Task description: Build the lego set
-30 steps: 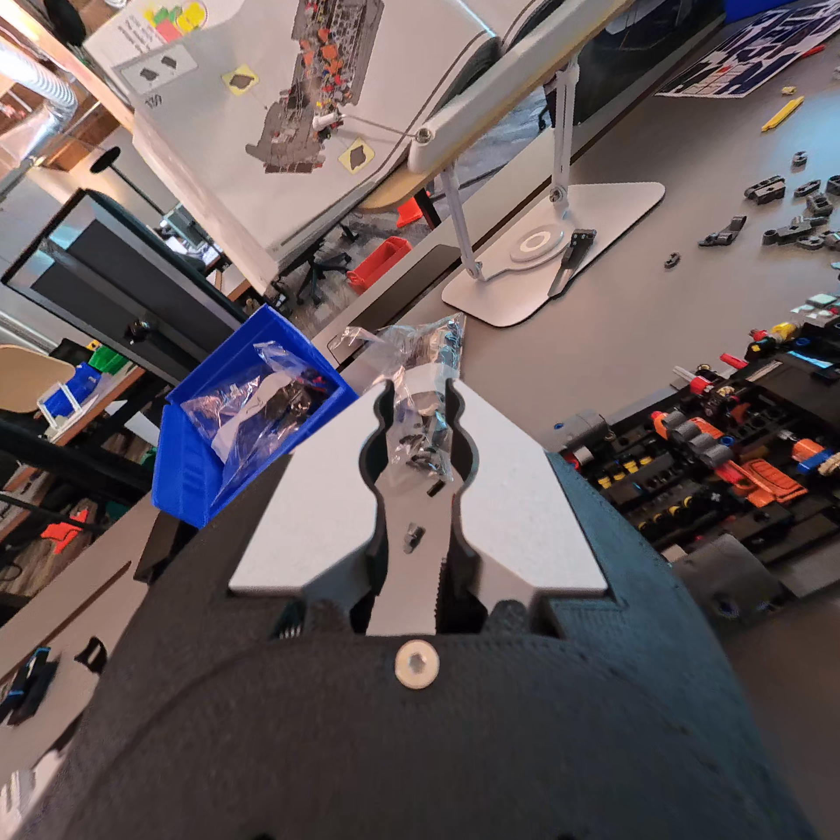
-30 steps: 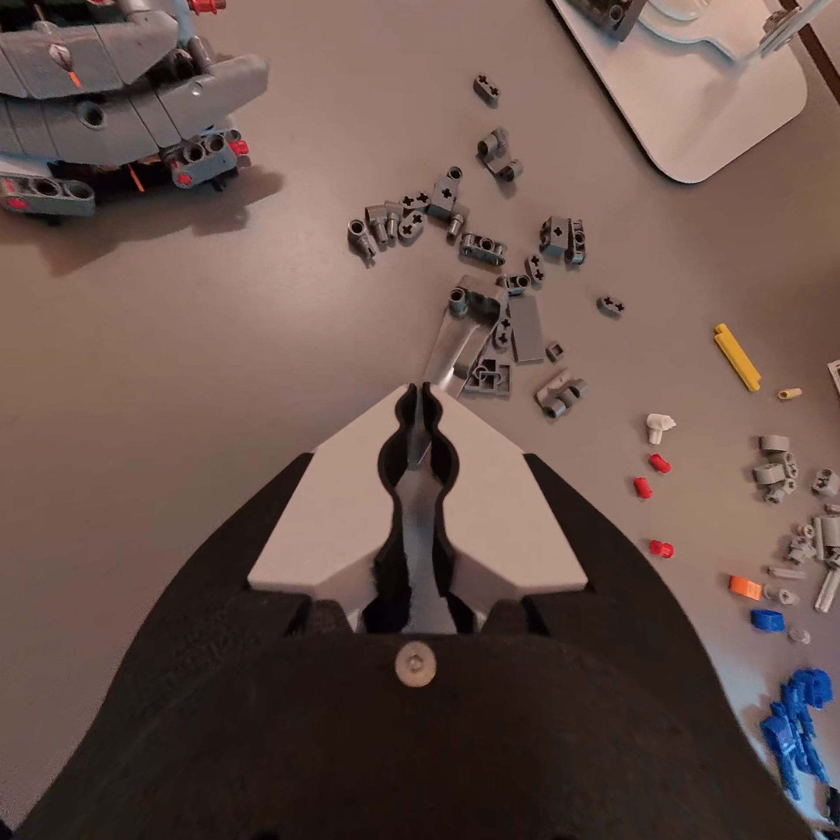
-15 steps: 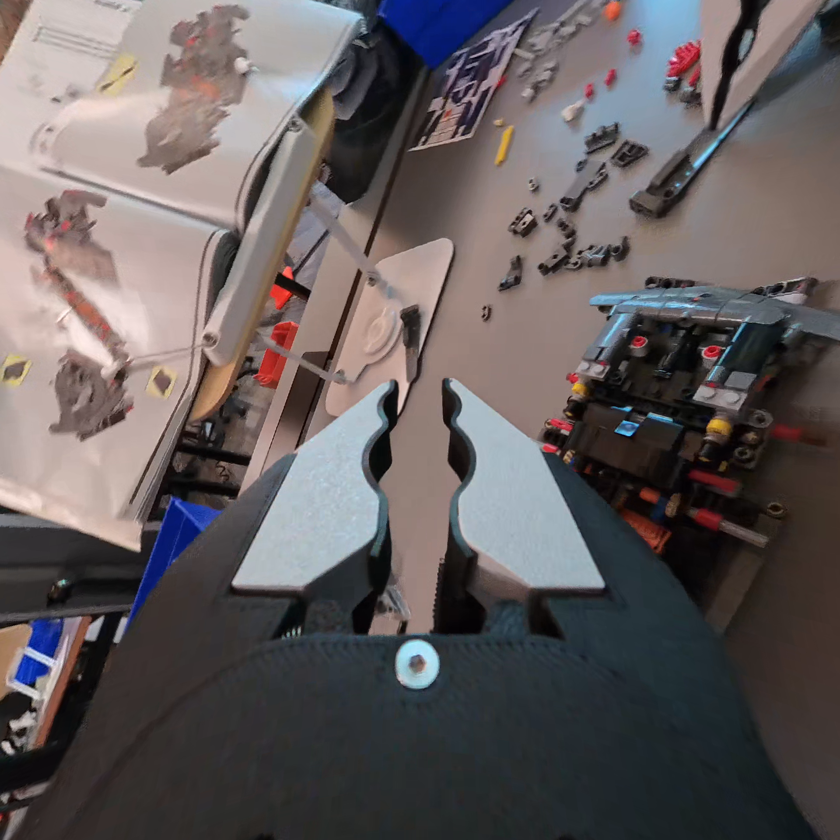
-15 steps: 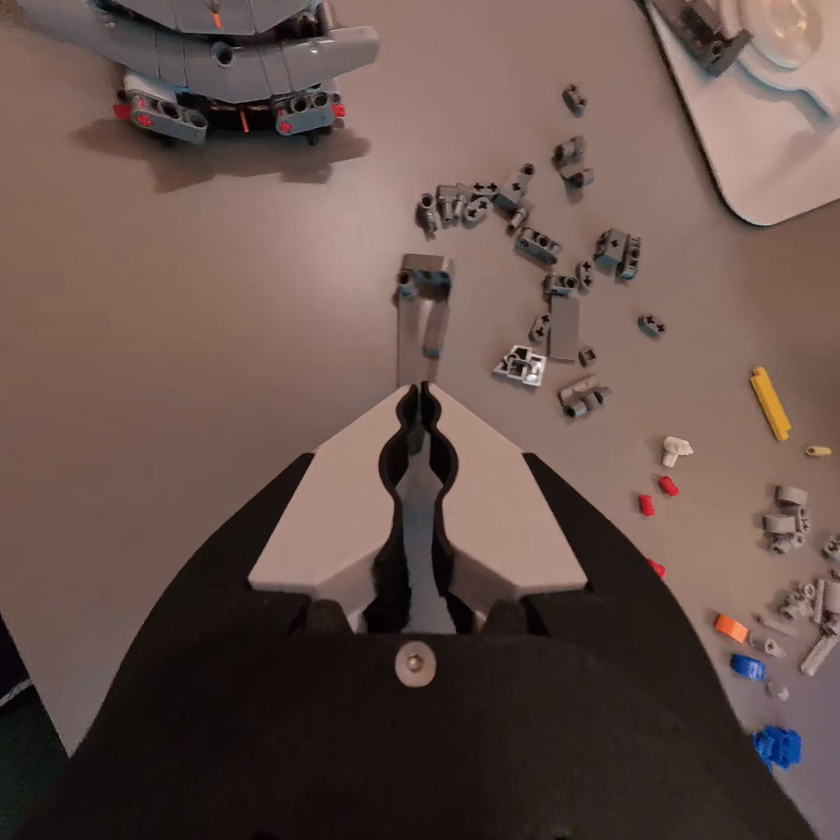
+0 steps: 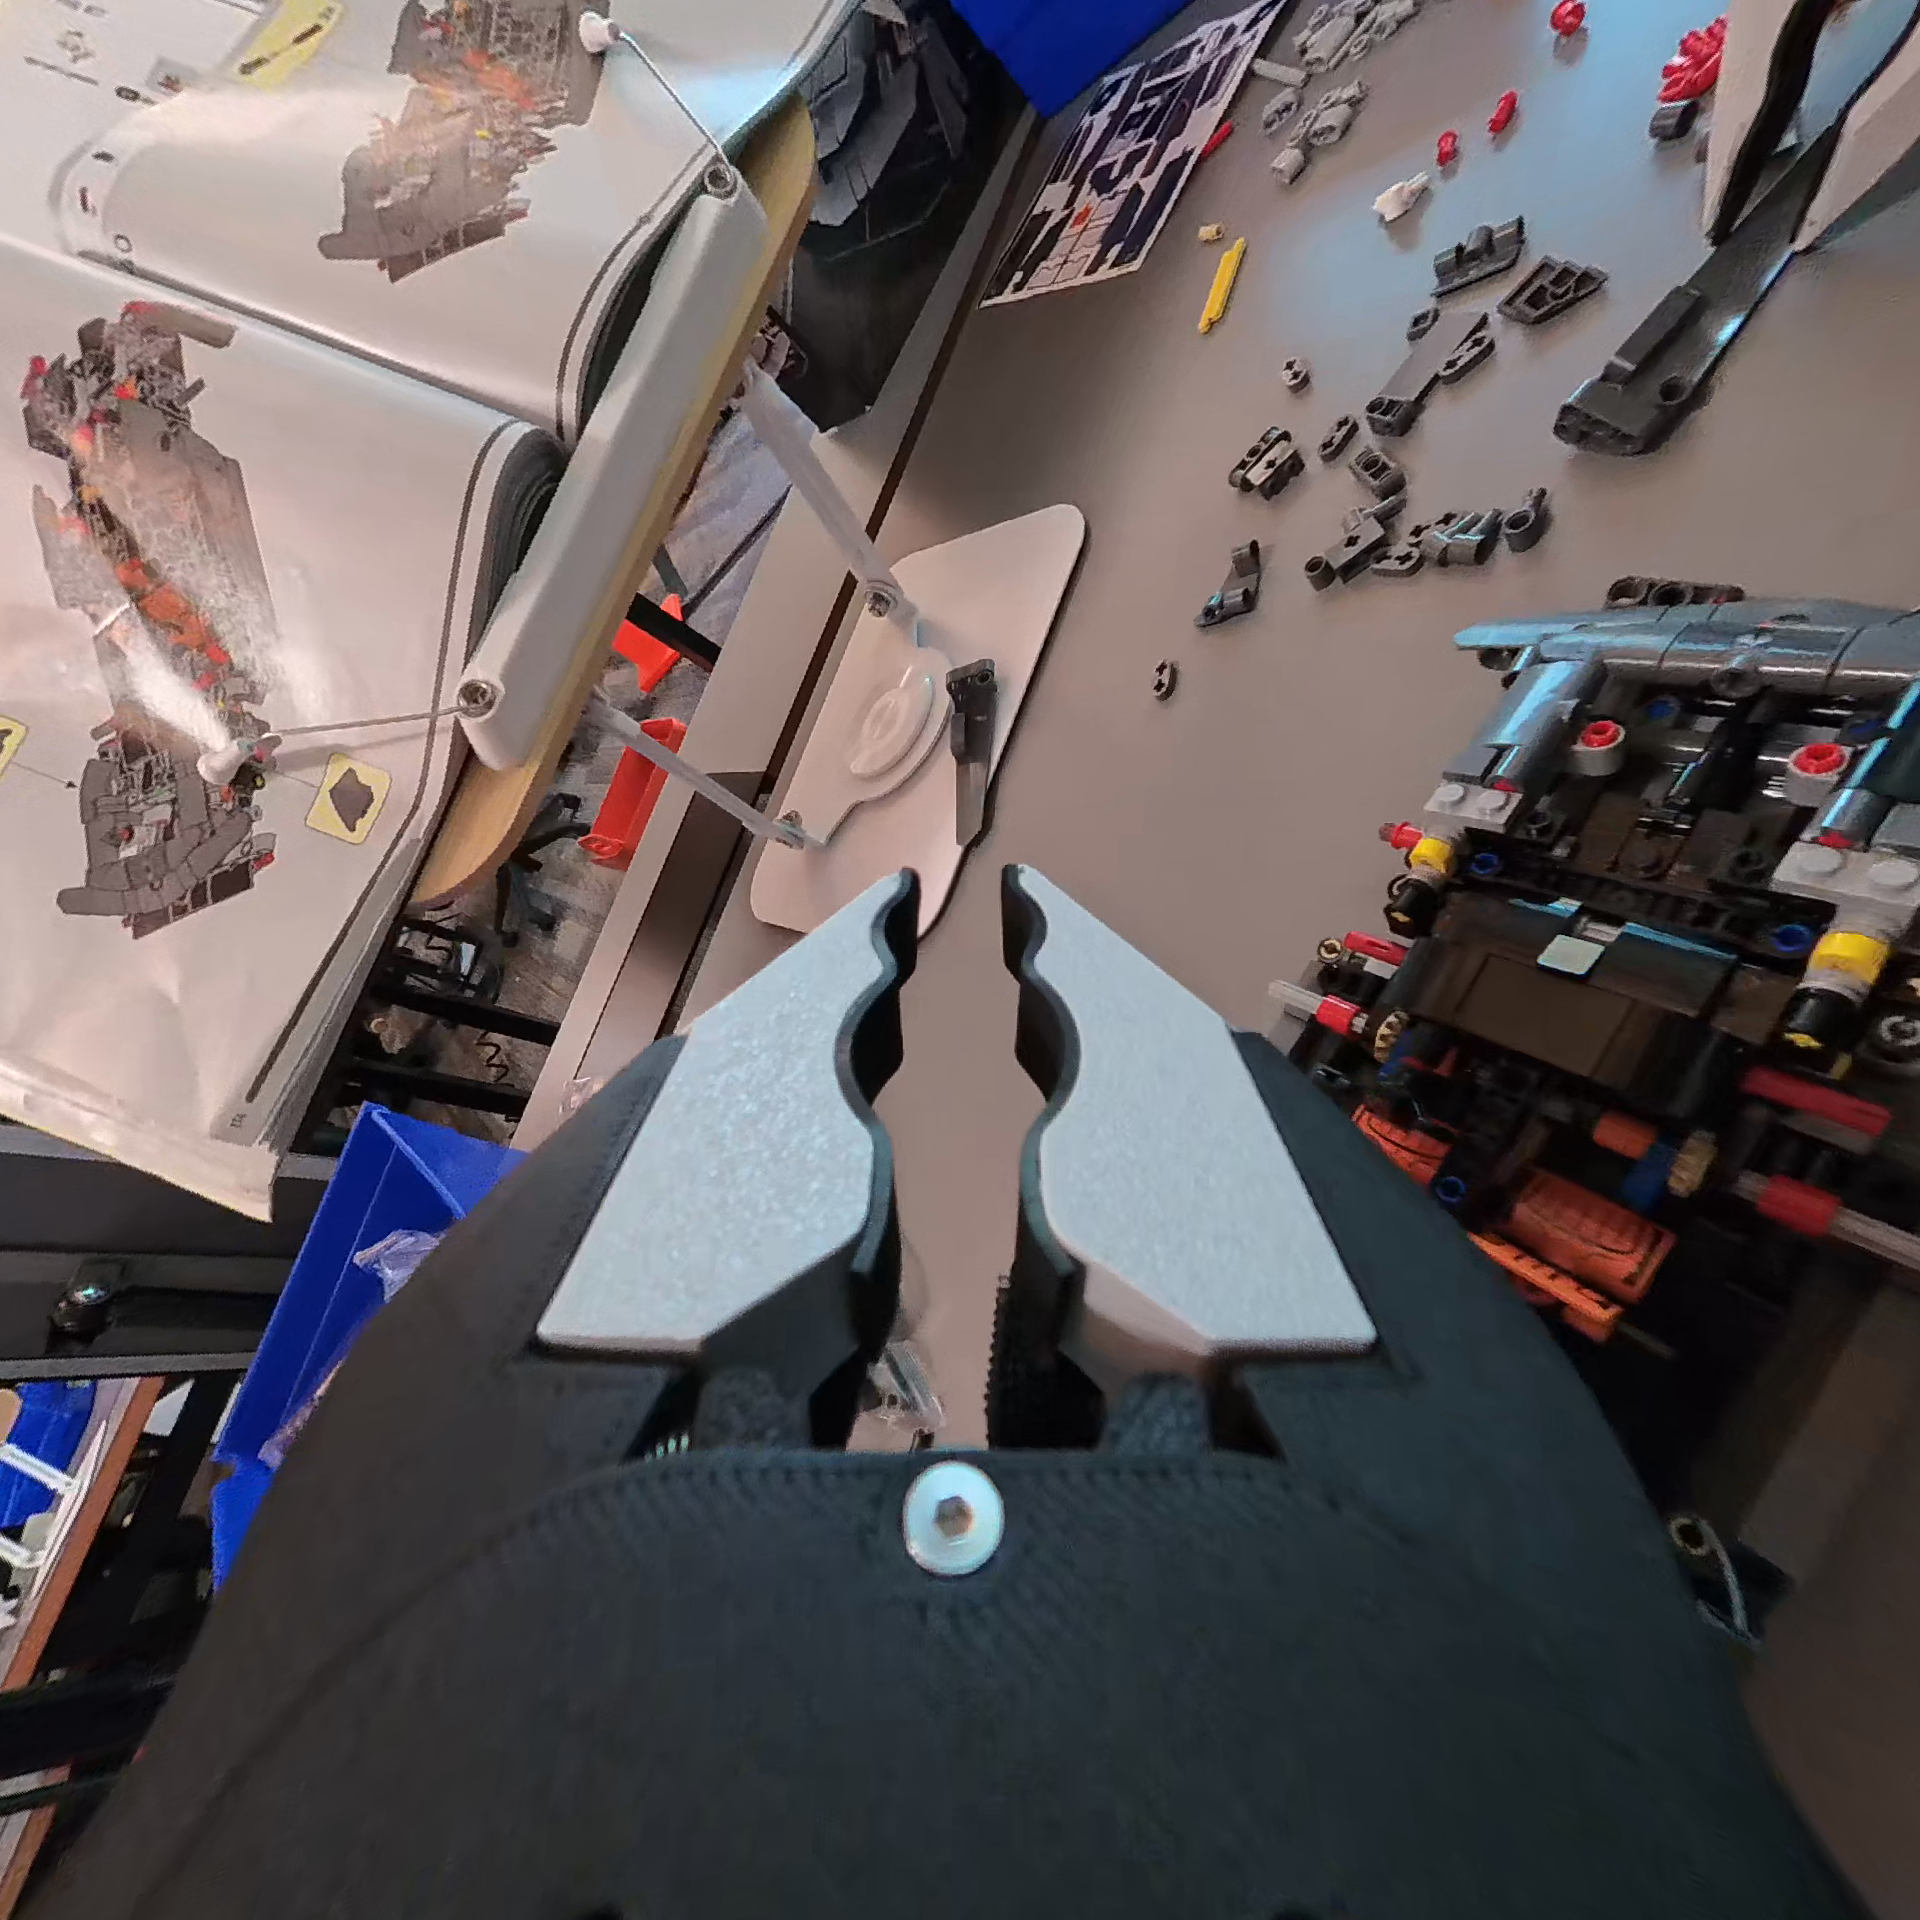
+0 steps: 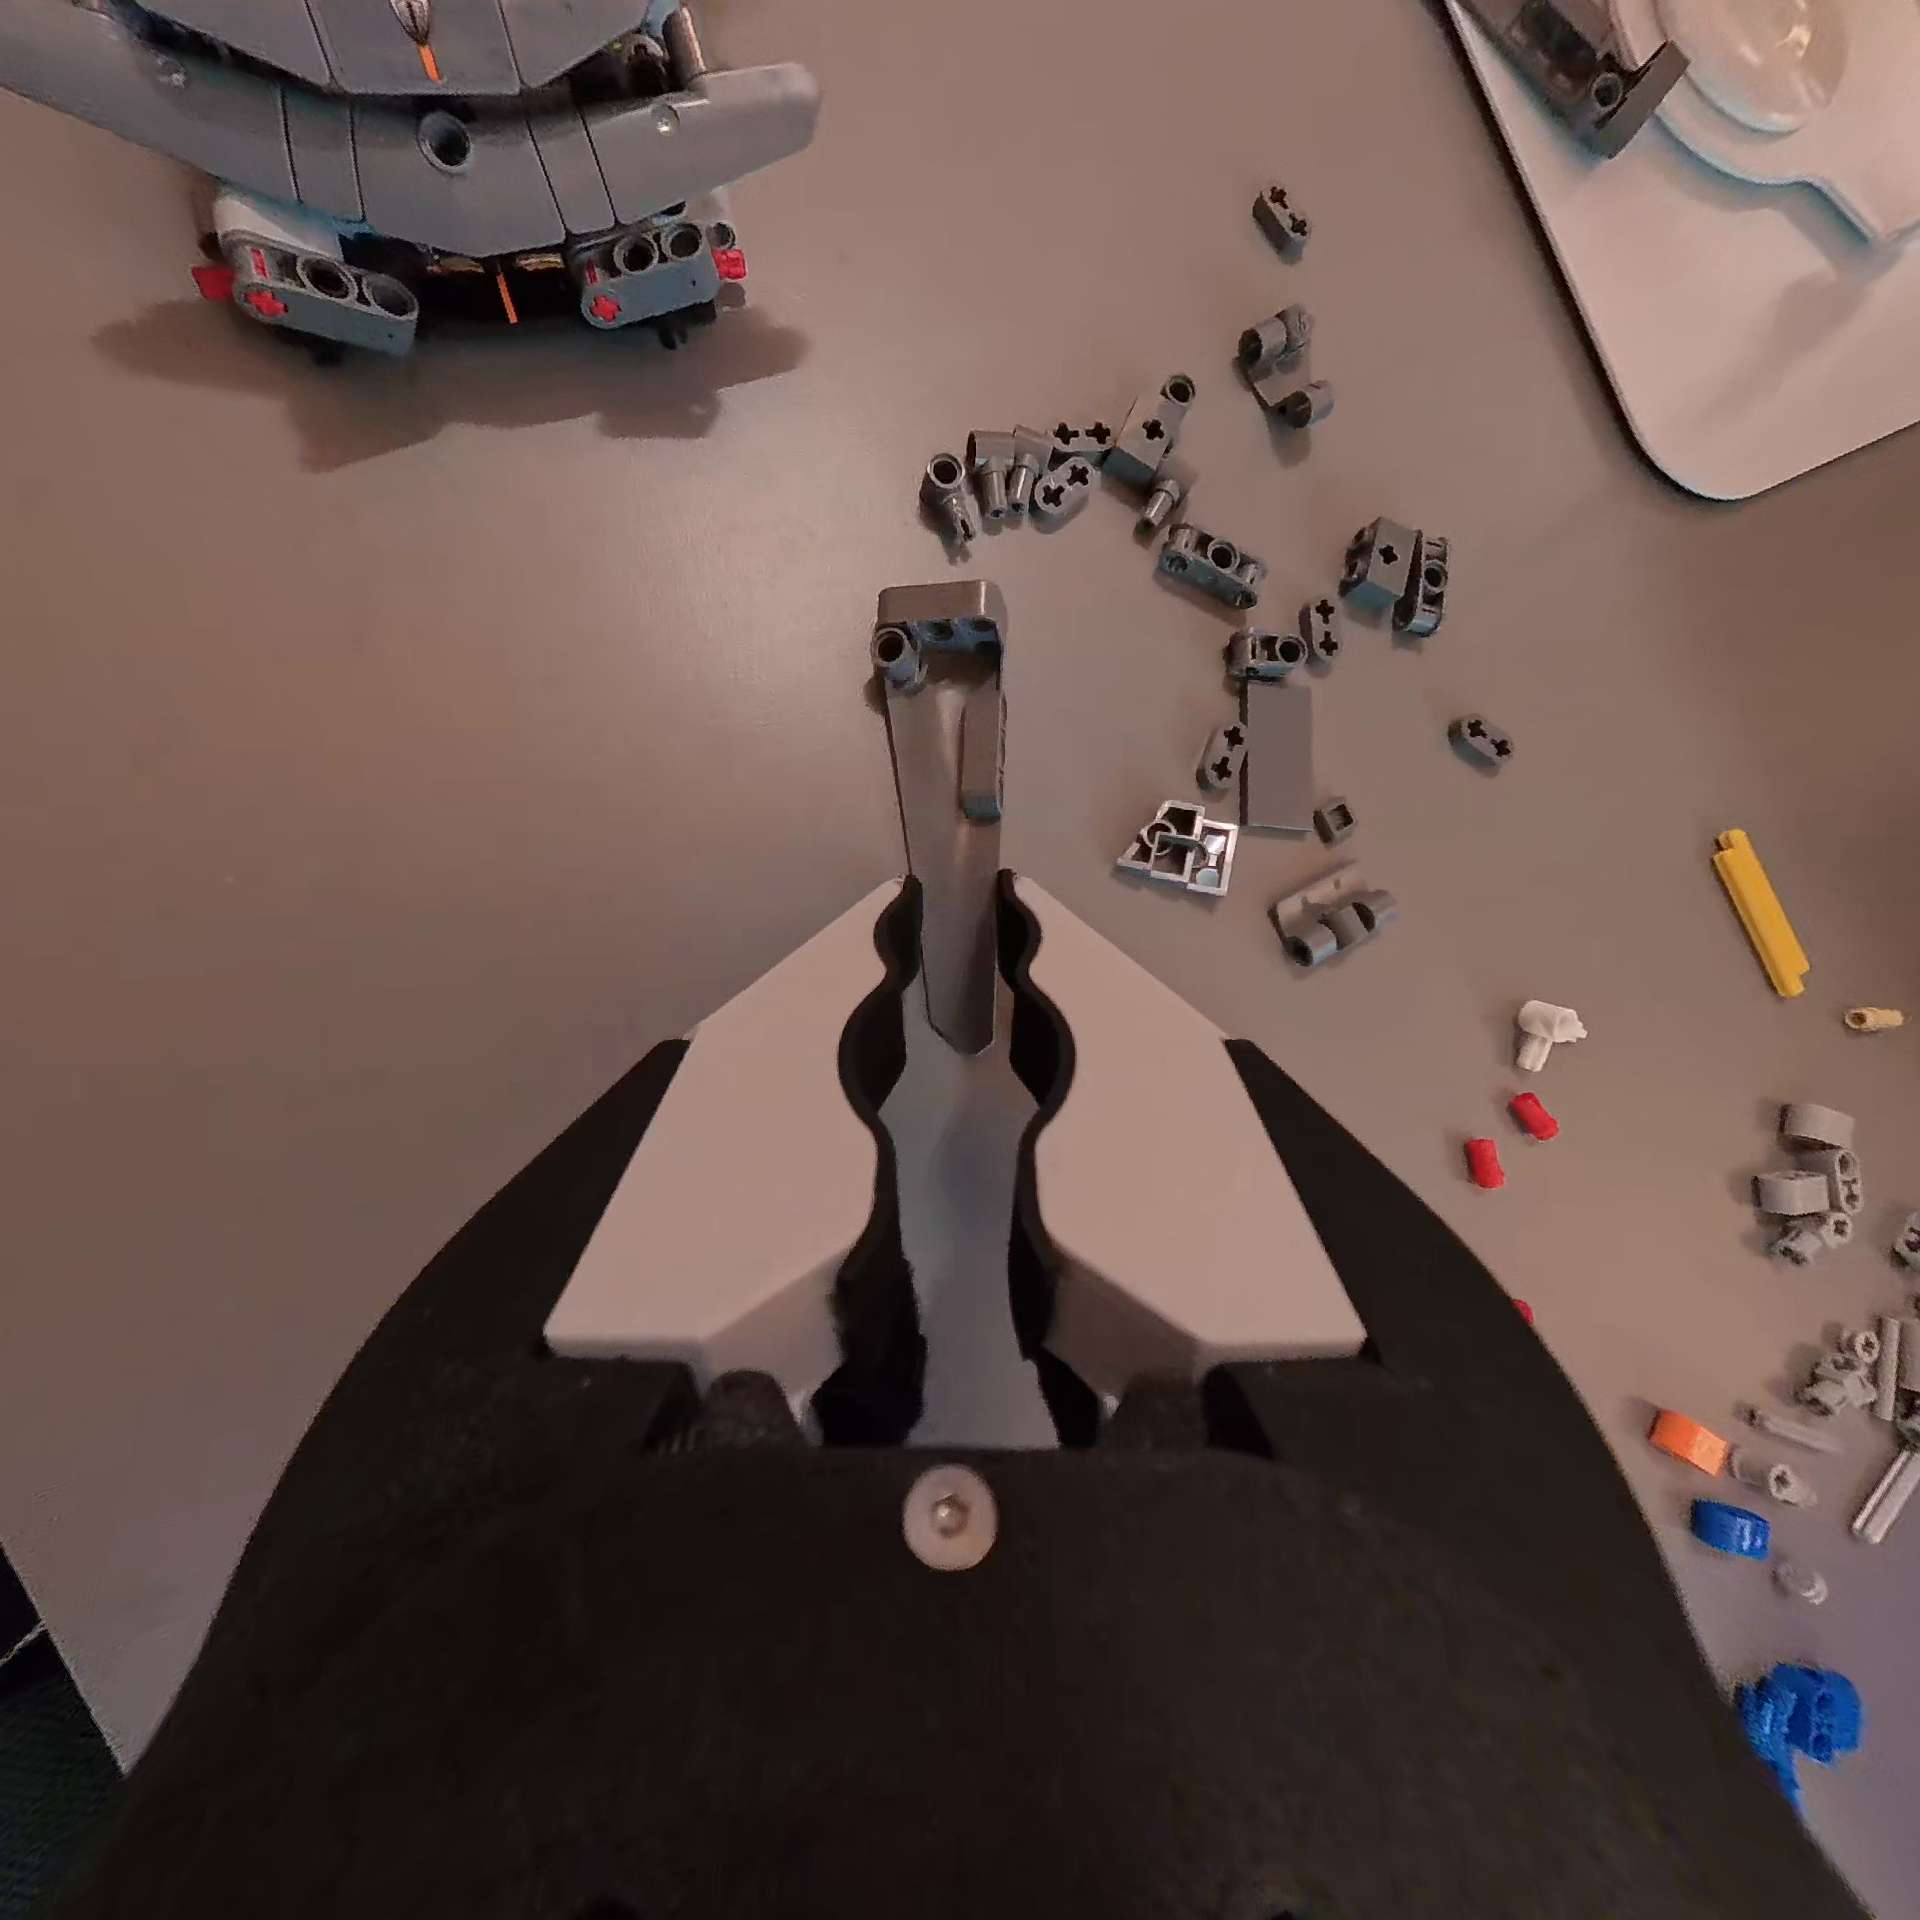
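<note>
Slippage was my main worry: the right gripper (image 6: 958, 883) had its fingers standing narrowly apart with the near, tapered end of a long grey curved panel (image 6: 951, 748) between them. The pads flanked its edges so closely that I could not tell whether they pressed on it or merely stood beside it. With so little of the piece inside the fingers and most of it reaching out toward the upper centre of the frame, I judged it could pivot or drop. It could then knock into the loose grey connectors (image 6: 1210, 551) scattered just to its right on the table (image 6: 416, 727). The panel looked smooth, slim and glossy, with a blocky far end showing pin holes and a small rib along its right side. The partly built grey model (image 6: 436, 135) sat well apart at the upper left. My left gripper (image 5: 958, 883) was parted with nothing between its fingers. It hung over bare table just short of the white book-stand base (image 5: 966, 665), so a careless sweep there could have clipped the stand.
</note>
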`<action>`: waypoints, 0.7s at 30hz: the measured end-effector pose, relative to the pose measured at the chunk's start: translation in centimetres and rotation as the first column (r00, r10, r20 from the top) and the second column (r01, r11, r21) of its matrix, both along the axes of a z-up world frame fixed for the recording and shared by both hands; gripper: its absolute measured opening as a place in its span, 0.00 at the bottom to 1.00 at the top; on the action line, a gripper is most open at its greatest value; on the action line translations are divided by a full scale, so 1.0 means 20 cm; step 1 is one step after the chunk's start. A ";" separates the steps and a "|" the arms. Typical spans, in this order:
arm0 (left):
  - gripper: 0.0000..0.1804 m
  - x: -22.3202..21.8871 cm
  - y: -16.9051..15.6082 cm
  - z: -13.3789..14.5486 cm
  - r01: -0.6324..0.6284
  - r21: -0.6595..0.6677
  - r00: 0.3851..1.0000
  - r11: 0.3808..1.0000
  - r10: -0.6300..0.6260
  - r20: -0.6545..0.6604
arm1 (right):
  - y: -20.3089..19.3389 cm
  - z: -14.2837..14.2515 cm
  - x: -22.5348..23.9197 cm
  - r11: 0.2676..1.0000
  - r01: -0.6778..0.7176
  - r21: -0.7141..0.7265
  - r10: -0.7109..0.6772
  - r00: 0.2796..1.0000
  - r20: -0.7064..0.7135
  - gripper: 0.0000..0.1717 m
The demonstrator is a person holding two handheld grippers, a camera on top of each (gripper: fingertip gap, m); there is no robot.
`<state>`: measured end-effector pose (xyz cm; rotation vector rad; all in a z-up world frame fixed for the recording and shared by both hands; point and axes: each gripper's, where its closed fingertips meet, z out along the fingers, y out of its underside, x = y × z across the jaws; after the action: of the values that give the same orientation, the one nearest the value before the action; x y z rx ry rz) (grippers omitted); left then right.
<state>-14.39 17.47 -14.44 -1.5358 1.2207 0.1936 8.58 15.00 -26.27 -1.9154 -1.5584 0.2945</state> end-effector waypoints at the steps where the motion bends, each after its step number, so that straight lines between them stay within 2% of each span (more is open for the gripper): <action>1: 0.08 0.01 -0.01 0.00 0.008 -0.002 1.000 1.000 -0.008 -0.006 | 0.00 0.00 0.00 1.000 0.000 -0.004 0.000 1.000 -0.001 0.06; 2: 0.08 0.02 -0.01 0.00 0.020 -0.002 1.000 1.000 -0.020 -0.013 | 0.00 0.00 0.00 1.000 -0.001 -0.004 0.001 1.000 0.000 0.00; 7: 0.09 0.24 -0.09 0.01 0.170 -0.035 0.983 0.985 -0.172 -0.070 | 0.00 -0.01 0.00 1.000 -0.002 0.006 0.002 1.000 0.001 0.00; 13: 0.12 0.67 -0.20 -0.10 0.383 -0.181 0.898 0.906 -0.411 -0.156 | -0.01 -0.01 0.00 1.000 -0.007 0.015 0.007 1.000 0.004 0.00; 17: 0.16 0.85 -0.17 -0.25 0.406 -0.245 0.849 0.880 -0.462 -0.254 | -0.01 -0.01 0.00 1.000 -0.018 0.015 0.018 1.000 0.002 0.00; 21: 0.23 0.89 -0.13 -0.43 0.361 -0.362 0.809 0.859 -0.482 -0.337 | -0.02 -0.01 0.00 0.999 -0.037 0.021 0.037 0.999 -0.001 0.00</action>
<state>3.36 14.94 -23.06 -1.4504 1.9830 0.0479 8.60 14.66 -26.48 -1.8715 -1.5919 0.2942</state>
